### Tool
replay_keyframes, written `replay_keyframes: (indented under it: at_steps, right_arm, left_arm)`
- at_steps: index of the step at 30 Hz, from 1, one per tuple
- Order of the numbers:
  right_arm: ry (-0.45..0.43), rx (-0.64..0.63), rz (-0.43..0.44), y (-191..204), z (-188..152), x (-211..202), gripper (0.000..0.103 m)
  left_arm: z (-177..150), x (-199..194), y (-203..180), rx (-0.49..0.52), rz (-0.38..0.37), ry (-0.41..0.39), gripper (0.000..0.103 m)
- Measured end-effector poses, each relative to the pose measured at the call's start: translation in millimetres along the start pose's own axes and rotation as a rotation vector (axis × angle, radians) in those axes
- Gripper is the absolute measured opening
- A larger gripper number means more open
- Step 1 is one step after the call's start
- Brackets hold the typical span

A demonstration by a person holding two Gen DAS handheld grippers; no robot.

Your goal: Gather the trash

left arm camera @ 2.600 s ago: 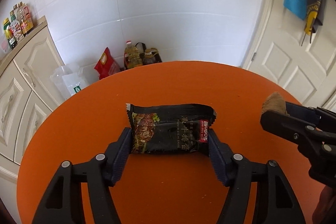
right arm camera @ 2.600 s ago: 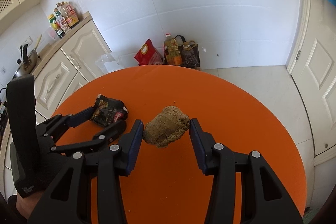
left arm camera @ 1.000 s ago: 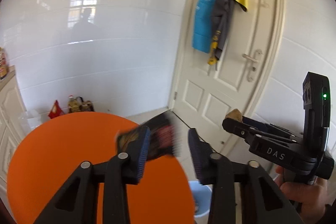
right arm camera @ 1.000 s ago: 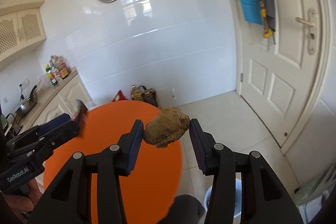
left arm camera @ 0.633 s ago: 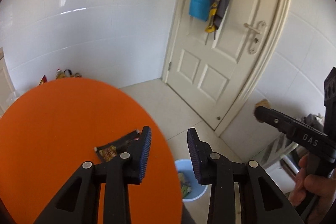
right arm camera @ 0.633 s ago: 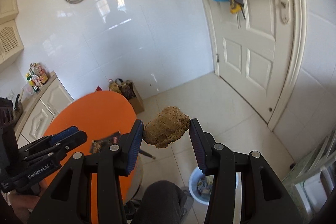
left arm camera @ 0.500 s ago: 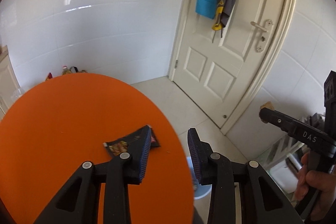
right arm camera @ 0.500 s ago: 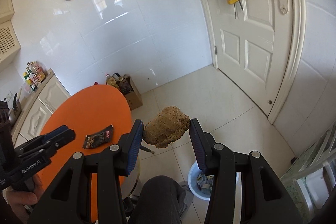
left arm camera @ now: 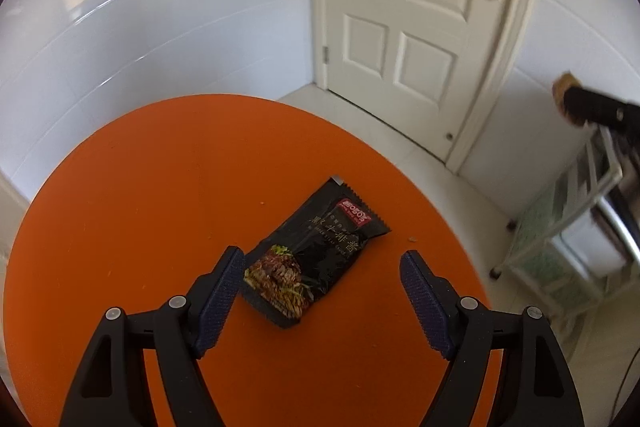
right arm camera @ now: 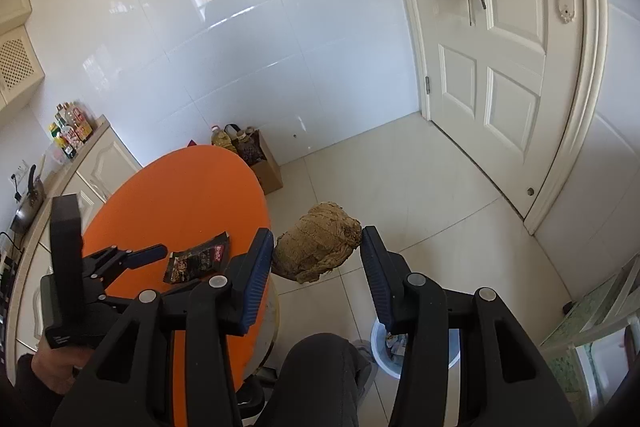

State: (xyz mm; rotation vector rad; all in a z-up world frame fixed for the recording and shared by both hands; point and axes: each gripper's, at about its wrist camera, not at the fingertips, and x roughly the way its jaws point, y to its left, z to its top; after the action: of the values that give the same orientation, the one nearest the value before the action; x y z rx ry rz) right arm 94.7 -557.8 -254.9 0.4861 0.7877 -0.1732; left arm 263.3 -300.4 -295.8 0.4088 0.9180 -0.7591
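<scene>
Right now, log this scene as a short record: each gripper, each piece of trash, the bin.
left gripper: jaws opening, nothing gripped, over the orange table
black sauce packet: lying flat on the table near its edge, between the left gripper's spread fingers, apart from the right finger
right gripper: shut on the brown crumpled wad, held above the tiled floor beside the table
bin: pale bucket on the floor, below the right gripper, partly hidden by it, some litter inside
done so far: neither item is in the bin
</scene>
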Motion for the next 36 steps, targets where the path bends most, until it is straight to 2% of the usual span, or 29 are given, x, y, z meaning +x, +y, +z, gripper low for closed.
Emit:
replay_keyframes:
  at_steps: [2, 3, 4, 6, 11, 12, 15, 20, 21, 23, 25, 31, 36]
  right_arm:
    - [0.005, 0.004, -0.007, 3.6, -0.7, 2.6, 0.046]
    - [0.007, 0.007, -0.012, 5.5, -1.2, 3.9, 0.046]
    - [0.008, 0.007, -0.016, 7.6, -1.1, 4.4, 0.046]
    - [0.012, 0.006, -0.027, 11.4, -2.0, 5.3, 0.046]
    - [0.012, 0.006, -0.046, 19.6, -1.1, 6.8, 0.046]
    - [0.012, 0.003, -0.046, 21.3, -0.8, 6.6, 0.046]
    - [0.015, -0.011, -0.045, 27.1, -0.6, 5.9, 0.046]
    - [0.017, -0.018, -0.04, 31.1, -1.8, 5.4, 0.046]
    - [0.017, -0.018, -0.038, 30.9, -1.8, 5.1, 0.046]
    - [0.016, -0.02, -0.036, 29.7, -1.3, 4.2, 0.046]
    - [0.014, -0.02, -0.036, 28.6, -2.1, 2.6, 0.046]
    - [0.006, -0.011, -0.038, 19.1, -2.9, -3.3, 0.046]
    - [0.01, -0.004, -0.04, 12.5, -4.7, -5.3, 0.046]
  left_arm:
    - [-2.1, 8.2, 0.4, 0.053, 0.001, 0.022, 0.078]
    - [-0.9, 6.3, 3.5, 0.052, -0.031, 0.008, 0.071]
    - [4.3, 7.1, 4.2, 0.045, -0.064, 0.021, 0.069]
    - [1.4, -1.0, 5.1, 0.048, -0.077, 0.017, 0.045]
    - [2.8, -12.6, -15.7, 0.075, -0.059, -0.005, 0.017]
    - [-0.8, -16.2, -17.4, 0.052, -0.071, -0.009, 0.015]
    - [3.1, -18.2, -7.7, -0.043, -0.136, -0.016, 0.01]
    - [-3.0, -33.2, 7.2, -0.114, -0.165, -0.041, 0.008]
    - [-6.8, -45.7, 24.0, -0.124, -0.167, -0.047, 0.007]
    - [-11.4, -59.3, 33.6, -0.134, -0.167, -0.059, 0.007]
    - [3.2, -55.3, 35.8, -0.144, -0.169, -0.073, 0.007]
    - [16.8, -59.6, 14.7, -0.129, -0.169, -0.112, 0.003]
    - [13.7, -42.6, 11.9, -0.149, -0.155, -0.081, 0.003]
